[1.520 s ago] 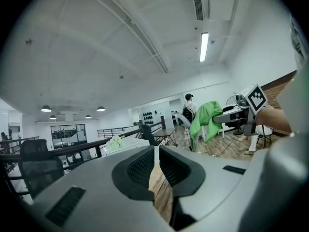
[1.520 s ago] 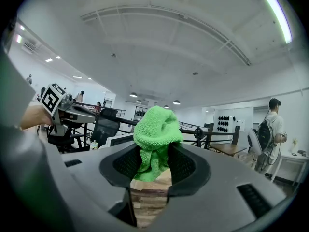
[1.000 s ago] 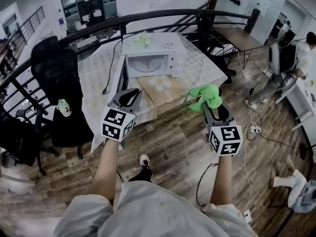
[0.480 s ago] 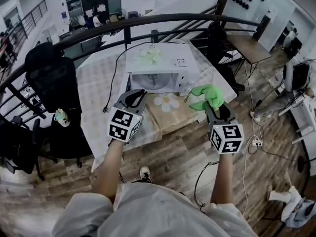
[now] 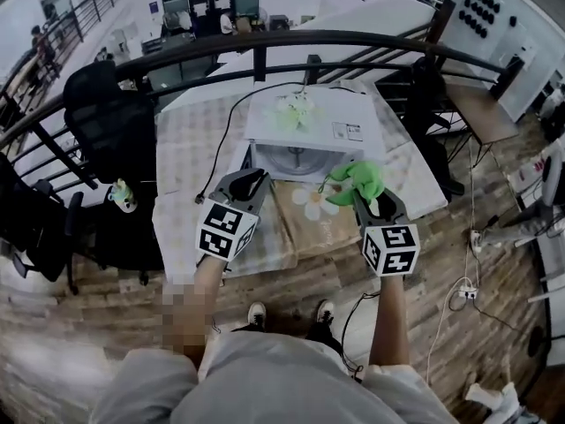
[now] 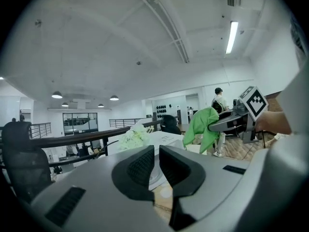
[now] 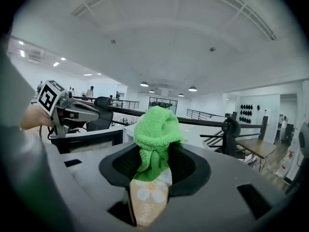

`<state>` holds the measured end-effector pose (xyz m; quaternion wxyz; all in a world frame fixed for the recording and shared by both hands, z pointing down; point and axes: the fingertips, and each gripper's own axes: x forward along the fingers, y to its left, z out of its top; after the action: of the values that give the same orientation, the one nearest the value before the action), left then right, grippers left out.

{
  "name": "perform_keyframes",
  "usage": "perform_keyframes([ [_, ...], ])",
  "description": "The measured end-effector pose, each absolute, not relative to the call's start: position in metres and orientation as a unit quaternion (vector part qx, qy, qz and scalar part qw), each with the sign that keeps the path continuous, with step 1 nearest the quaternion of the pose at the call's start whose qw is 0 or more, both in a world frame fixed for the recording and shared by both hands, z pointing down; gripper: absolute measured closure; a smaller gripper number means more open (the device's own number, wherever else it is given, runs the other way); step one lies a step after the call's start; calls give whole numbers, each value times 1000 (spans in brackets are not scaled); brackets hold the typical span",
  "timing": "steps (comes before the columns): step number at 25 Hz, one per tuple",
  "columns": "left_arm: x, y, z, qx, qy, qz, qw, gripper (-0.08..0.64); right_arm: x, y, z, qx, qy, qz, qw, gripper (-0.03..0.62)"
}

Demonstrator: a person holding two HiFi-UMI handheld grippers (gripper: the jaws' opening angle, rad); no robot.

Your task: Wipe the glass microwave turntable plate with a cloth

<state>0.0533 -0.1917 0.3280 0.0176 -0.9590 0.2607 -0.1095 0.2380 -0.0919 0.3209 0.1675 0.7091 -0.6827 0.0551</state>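
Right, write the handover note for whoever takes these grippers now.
Left gripper: jaws nearly together, empty, held in front of the microwave.
Right gripper: jaws shut on the green cloth, held up off the table.
Glass plate: inside the open microwave.
Done: cloth is in hand.
Left: bring the cloth to the plate and wipe it; no contact yet.

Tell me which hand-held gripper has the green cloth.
The right hand-held gripper, its jaws clamped on the green cloth; the left hand-held gripper holds nothing, its jaws nearly together.
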Motion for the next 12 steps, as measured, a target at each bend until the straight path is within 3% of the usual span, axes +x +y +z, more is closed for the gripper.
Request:
perform_keyframes([
  [12, 53, -201, 362, -913, 388, -122, -34, 514, 229, -170, 393, 566, -790, 78, 222, 417],
])
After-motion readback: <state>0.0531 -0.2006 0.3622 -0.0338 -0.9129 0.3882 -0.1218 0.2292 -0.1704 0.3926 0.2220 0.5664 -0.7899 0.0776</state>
